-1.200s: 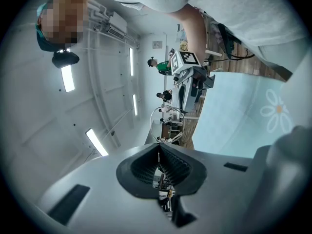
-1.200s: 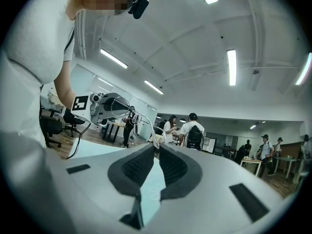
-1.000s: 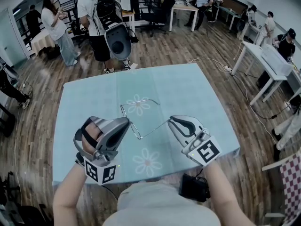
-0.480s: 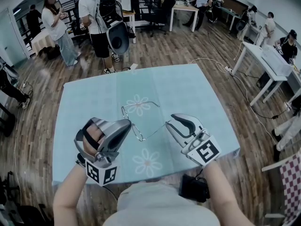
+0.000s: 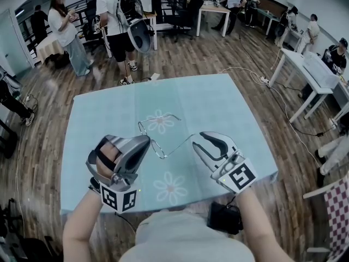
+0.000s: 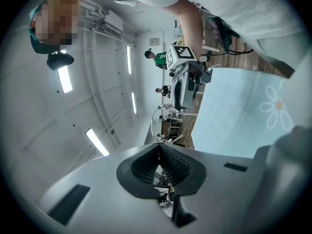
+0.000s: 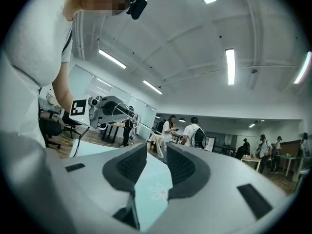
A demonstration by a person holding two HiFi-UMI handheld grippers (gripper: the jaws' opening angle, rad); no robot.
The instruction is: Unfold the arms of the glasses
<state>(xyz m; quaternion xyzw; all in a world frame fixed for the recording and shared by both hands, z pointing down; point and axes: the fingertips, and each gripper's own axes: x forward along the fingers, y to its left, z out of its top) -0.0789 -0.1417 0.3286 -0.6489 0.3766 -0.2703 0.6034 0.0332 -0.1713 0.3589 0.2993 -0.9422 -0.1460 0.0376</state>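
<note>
Right gripper (image 5: 200,142): fingers have just been opening and now stand wide. The arm tip (image 7: 157,149) they pinched a second ago sits loose between them, pads off it.

Left gripper (image 5: 146,142): fingers clamped on the glasses (image 5: 160,137) at the near lens, holding them above mid-counter (image 5: 218,102).

Judged: this arm is swung out and released. Cannot tell about the second arm.

Counter bare all round. Near edge close under both grippers, far and right edges well apart.
</note>
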